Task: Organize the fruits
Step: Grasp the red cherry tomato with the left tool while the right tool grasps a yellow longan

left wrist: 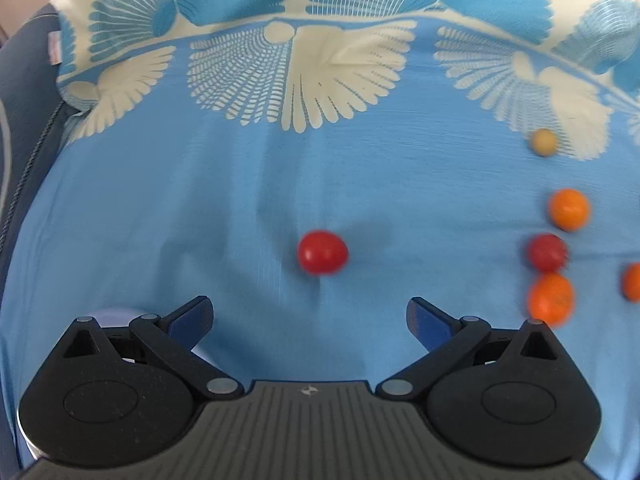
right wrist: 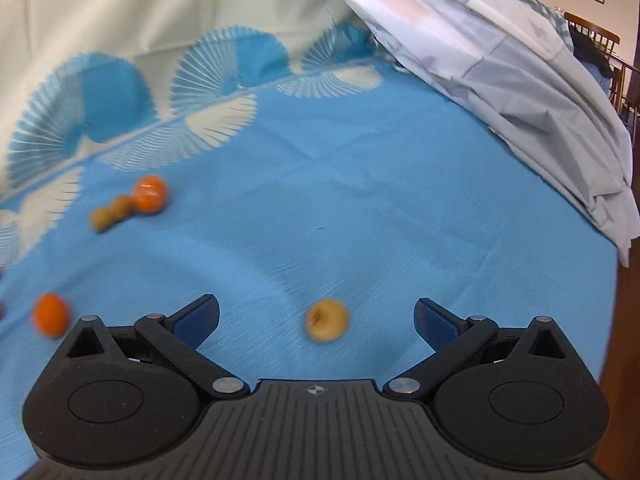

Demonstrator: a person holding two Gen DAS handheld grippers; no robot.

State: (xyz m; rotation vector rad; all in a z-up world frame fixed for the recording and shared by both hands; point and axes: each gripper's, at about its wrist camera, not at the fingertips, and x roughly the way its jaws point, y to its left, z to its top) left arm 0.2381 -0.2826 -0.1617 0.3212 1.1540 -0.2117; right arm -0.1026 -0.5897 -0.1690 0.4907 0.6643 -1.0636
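- Two grippers were in view, each seen from its own wrist camera above a blue cloth (left wrist: 160,208) printed with cream fan shapes
- Left gripper (left wrist: 309,316): jaws spread wide and holding nothing; blue pads faced each other across bare cloth
- A red tomato (left wrist: 322,253) lay on the cloth just ahead of the left gripper, centred on the gap between the fingers and clear of both
- A pale rounded object (left wrist: 116,314) showed behind the left finger; most of it was hidden and its kind could not be told
- At the right of the left view lay a small tan fruit (left wrist: 543,142), an orange fruit (left wrist: 569,209), a second red tomato (left wrist: 546,253) and another orange fruit (left wrist: 550,299); the last two appeared to touch, though blur prevented certainty
- A further orange fruit (left wrist: 633,282) was cut off by the frame edge
- Right gripper (right wrist: 316,318): jaws equally wide apart and empty
- A tan fruit (right wrist: 327,320) sat between the right fingers, touching neither; motion blur obscured its surface
- Farther left lay an orange fruit (right wrist: 149,193) against two small brownish fruits (right wrist: 114,212), too smeared to identify, and one more orange fruit (right wrist: 50,314) near the left finger
- A crumpled grey sheet (right wrist: 520,80) covered the cloth's far right corner
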